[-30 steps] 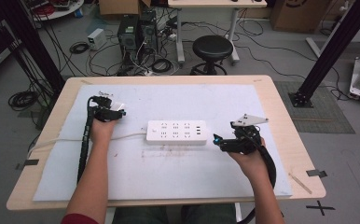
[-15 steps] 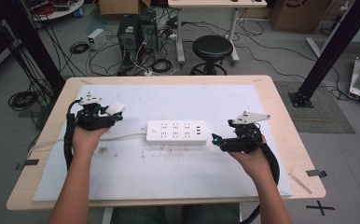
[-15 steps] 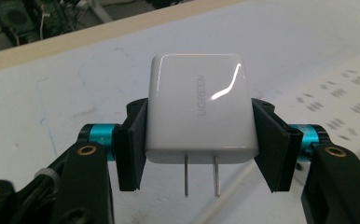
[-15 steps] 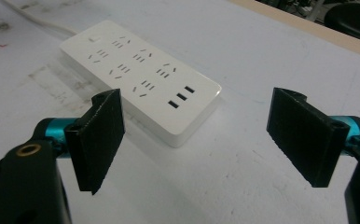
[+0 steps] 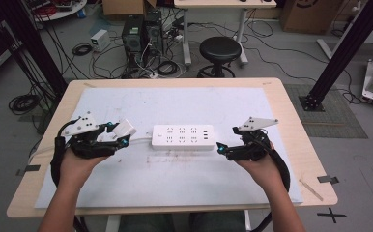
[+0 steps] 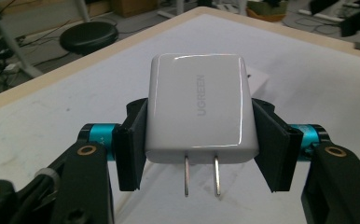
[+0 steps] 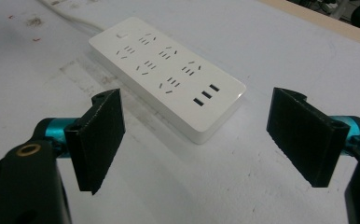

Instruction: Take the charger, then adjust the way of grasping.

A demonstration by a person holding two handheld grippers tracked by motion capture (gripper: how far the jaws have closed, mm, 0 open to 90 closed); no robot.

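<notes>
I am holding the white charger (image 6: 199,109) clamped in my left gripper (image 5: 118,136), now lifted off the mat and swung left of the power strip (image 5: 182,137), ready for plugging; my right gripper (image 5: 222,149) is waiting with jaws spread beside the strip.

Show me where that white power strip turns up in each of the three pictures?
High view: the power strip lies flat at the table's middle, between the two grippers.
Left gripper view: one white corner peeks out behind the charger, probably the strip.
Right gripper view: it lies just beyond the open jaws, upper centre.
Shared landmark: the white mat under it.
</notes>
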